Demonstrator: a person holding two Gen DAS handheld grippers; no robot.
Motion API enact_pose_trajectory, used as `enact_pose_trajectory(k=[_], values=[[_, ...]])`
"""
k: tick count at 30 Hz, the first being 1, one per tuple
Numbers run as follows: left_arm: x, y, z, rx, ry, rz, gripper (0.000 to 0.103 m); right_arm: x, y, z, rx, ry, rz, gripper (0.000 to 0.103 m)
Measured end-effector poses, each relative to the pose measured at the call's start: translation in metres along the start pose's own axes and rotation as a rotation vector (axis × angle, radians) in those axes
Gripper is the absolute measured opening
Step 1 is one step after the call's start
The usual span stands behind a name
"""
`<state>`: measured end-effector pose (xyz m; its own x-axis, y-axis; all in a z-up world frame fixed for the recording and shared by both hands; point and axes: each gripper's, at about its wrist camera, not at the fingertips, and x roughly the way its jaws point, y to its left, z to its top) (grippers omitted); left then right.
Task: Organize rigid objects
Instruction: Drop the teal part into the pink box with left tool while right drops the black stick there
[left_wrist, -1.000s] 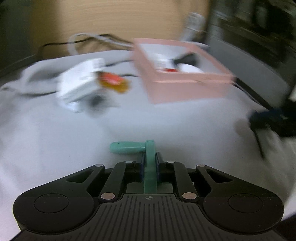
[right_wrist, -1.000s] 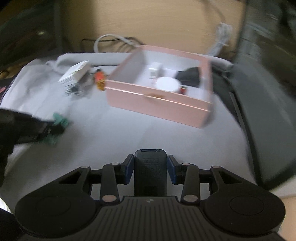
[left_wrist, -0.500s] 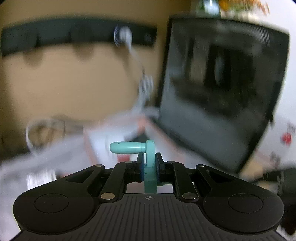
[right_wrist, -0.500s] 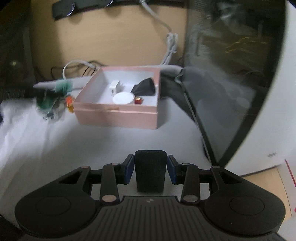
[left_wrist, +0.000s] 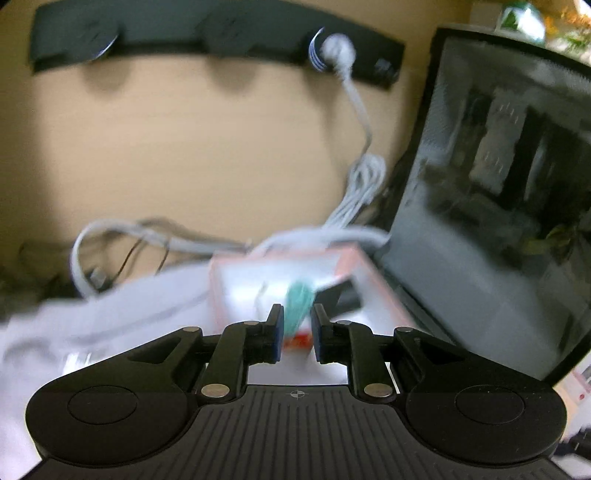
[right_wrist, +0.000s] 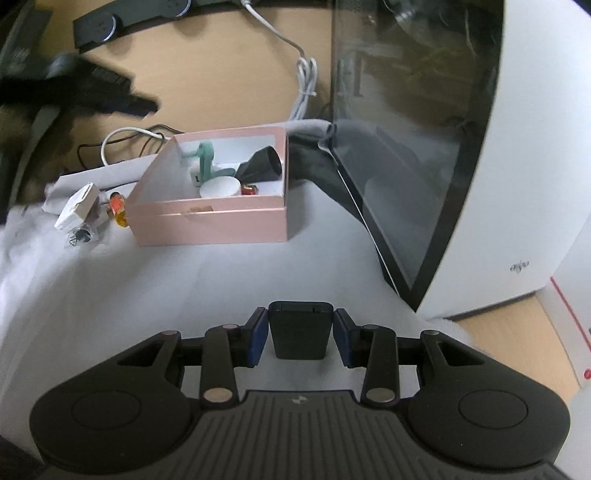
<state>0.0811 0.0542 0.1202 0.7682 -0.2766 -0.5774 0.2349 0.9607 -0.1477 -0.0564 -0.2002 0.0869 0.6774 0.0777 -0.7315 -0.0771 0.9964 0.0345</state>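
Observation:
A teal crank-shaped piece (right_wrist: 205, 162) stands in the pink box (right_wrist: 210, 221), beside a black cone (right_wrist: 262, 164), a white disc (right_wrist: 219, 188) and a small red item (right_wrist: 249, 190). In the left wrist view my left gripper (left_wrist: 297, 321) hovers over the box (left_wrist: 373, 273). Its jaws are opening, and the blurred teal piece (left_wrist: 301, 299) lies beyond the pads, free of them. From the right wrist camera the left gripper (right_wrist: 144, 105) is a dark blur above and left of the box. My right gripper (right_wrist: 299, 339) is shut on a black block (right_wrist: 299, 328), low over the white cloth.
Left of the box lie a small white carton (right_wrist: 77, 210), an orange item (right_wrist: 118, 212) and a small black part in a clear bag (right_wrist: 83, 236). A large dark screen (right_wrist: 406, 147) leans at the right. White cables (right_wrist: 306, 88) hang behind the box.
The left gripper rose from the cloth to above the box, its pads parted and the teal piece left them for the box. The right gripper drew back slightly, still holding the black block.

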Motion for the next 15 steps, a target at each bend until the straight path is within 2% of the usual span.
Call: enact_pose_trajectory(k=[4,8,11,15], values=[[-0.006,0.004,-0.03,-0.026,0.101,0.045,0.018,0.002,0.004,0.009,-0.029,0.001,0.017,0.038],[-0.024,0.014,-0.053,-0.06,0.135,0.053,0.018,0.005,0.012,0.035,-0.052,-0.011,0.078,0.038],[-0.035,0.021,-0.061,-0.09,0.143,0.063,0.018,0.004,0.021,0.064,-0.08,-0.056,0.12,0.038],[-0.047,0.031,-0.069,-0.104,0.145,0.094,0.018,0.003,0.041,0.123,-0.142,-0.163,0.181,0.038]])
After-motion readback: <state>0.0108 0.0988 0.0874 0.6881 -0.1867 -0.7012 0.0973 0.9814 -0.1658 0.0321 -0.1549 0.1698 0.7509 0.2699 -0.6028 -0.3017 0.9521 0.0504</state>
